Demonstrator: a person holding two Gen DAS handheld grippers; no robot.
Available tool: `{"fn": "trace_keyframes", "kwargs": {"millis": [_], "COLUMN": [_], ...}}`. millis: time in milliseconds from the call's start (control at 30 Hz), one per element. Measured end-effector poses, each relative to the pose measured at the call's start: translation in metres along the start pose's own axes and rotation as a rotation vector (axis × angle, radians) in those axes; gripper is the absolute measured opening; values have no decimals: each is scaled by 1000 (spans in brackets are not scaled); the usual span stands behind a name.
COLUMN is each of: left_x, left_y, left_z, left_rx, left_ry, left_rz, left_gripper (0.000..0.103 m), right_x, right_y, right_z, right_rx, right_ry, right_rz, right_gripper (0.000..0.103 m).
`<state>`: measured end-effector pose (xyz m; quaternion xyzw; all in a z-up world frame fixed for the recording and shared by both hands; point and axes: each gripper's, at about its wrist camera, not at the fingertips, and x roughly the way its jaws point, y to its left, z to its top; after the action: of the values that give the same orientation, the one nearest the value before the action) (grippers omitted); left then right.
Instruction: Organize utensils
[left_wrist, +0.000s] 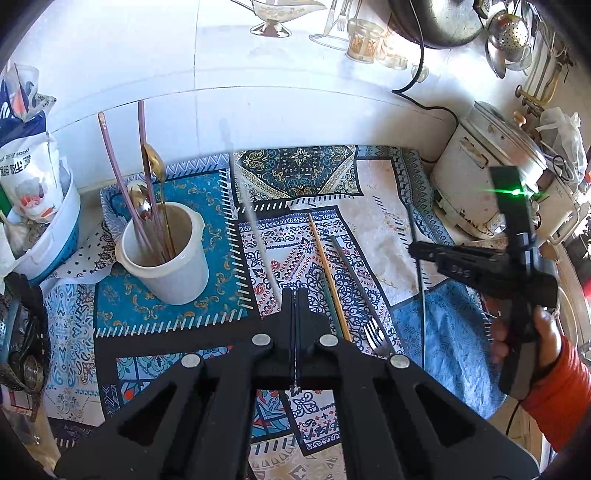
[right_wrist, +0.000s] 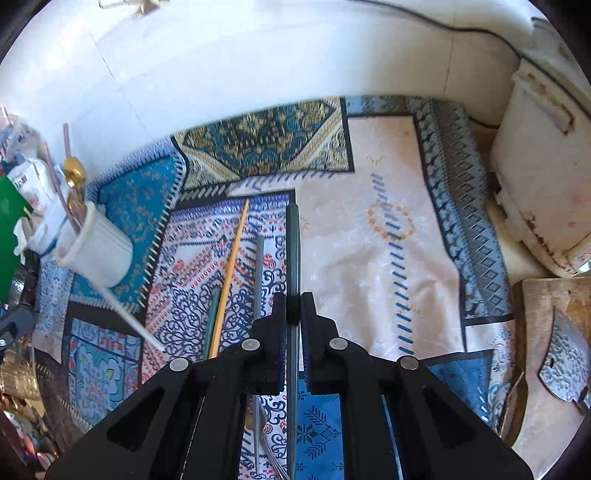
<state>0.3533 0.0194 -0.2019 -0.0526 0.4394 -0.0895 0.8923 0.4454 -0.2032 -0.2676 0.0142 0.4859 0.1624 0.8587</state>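
My left gripper (left_wrist: 295, 295) is shut on a thin pale chopstick (left_wrist: 255, 221) that points, blurred, toward the wall. A white cup (left_wrist: 166, 258) to its left holds purple chopsticks, a gold spoon and other utensils. My right gripper (right_wrist: 293, 299) is shut on a dark green chopstick (right_wrist: 293, 251), lifted above the patterned mat (right_wrist: 388, 258). In the left wrist view the right gripper (left_wrist: 415, 250) hangs at the right. On the mat lie an orange chopstick (left_wrist: 328, 273), a grey-handled fork (left_wrist: 354, 280) and a second green chopstick (left_wrist: 330, 306).
An old white rice cooker (left_wrist: 480, 184) with a black cord stands at the back right. A white basket (left_wrist: 55, 236) with food bags sits at the left. A wooden board (right_wrist: 535, 295) bearing a cleaver (right_wrist: 565, 362) lies at the right. A red-sleeved hand (left_wrist: 546, 354) holds the right gripper.
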Motion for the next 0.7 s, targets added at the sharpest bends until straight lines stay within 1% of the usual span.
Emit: {"fn": "trace_keyframes", "kwargs": {"millis": [33, 100, 167, 300, 367, 500, 600, 700], "left_x": [2, 8, 21, 55, 77, 119, 145, 162], "left_y": [-1, 0, 4, 21, 30, 36, 35, 36], "left_z": [0, -1, -3, -6, -6, -5, -4, -3], "left_rx": [10, 24, 24, -48, -84, -109, -107, -105], "left_ry": [8, 25, 60, 146, 190, 250, 275, 291], "left_rz": [-4, 12, 31, 51, 53, 89, 108, 135], "left_gripper": [0, 0, 1, 16, 17, 17, 17, 17], "right_x": [-5, -18, -17, -31, -37, -43, -44, -43], "right_y": [2, 1, 4, 4, 3, 1, -2, -4], "right_z": [1, 2, 7, 10, 12, 15, 17, 19], "right_rx": [-2, 2, 12, 23, 25, 32, 39, 37], "right_ry": [-19, -45, -64, -104, -122, -139, -140, -141], "right_rz": [-6, 3, 13, 32, 44, 60, 75, 78], "right_gripper": [7, 7, 7, 7, 7, 7, 7, 7]}}
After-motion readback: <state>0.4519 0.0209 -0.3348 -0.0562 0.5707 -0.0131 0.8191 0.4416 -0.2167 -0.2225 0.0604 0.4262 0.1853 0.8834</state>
